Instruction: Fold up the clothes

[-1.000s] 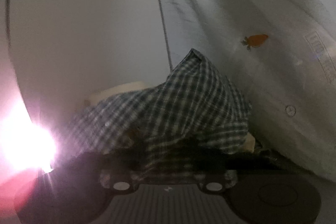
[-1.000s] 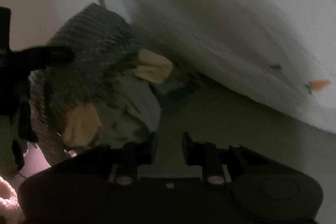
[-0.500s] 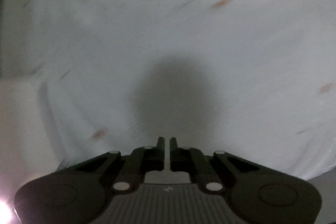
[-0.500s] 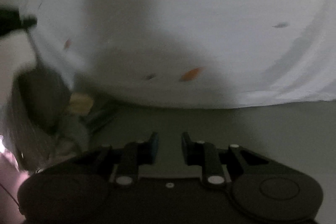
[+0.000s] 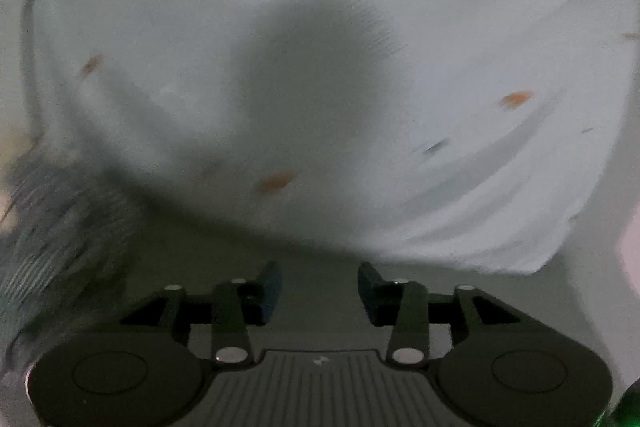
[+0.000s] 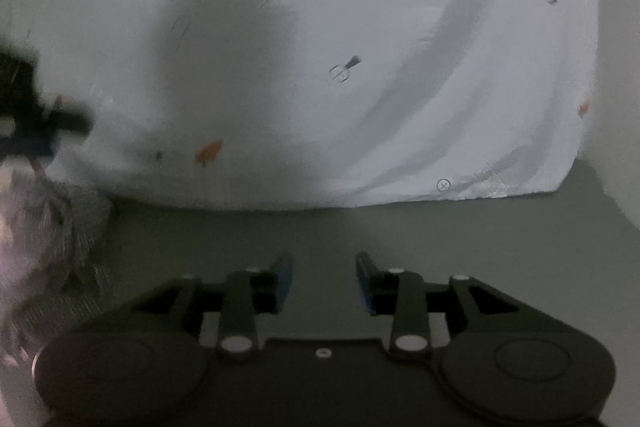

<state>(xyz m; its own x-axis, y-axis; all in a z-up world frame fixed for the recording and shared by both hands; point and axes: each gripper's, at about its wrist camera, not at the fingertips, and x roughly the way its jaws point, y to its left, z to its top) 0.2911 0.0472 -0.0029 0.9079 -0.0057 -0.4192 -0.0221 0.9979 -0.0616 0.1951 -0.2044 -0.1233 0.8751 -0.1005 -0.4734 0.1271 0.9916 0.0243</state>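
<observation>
Up close, the left gripper (image 5: 319, 287) and right gripper (image 6: 323, 279) both stand parted, gripping nothing, over the grey table (image 6: 400, 231). Just beyond lies the white carrot-print shirt (image 6: 380, 47), spread and rumpled, evidently unfolded; a checked garment (image 5: 52, 227) sits bunched alongside, also unfolded.

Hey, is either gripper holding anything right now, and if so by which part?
Nothing is held. The left gripper and right gripper are both open with empty gaps, short of the near edge of the white carrot-print shirt.
</observation>
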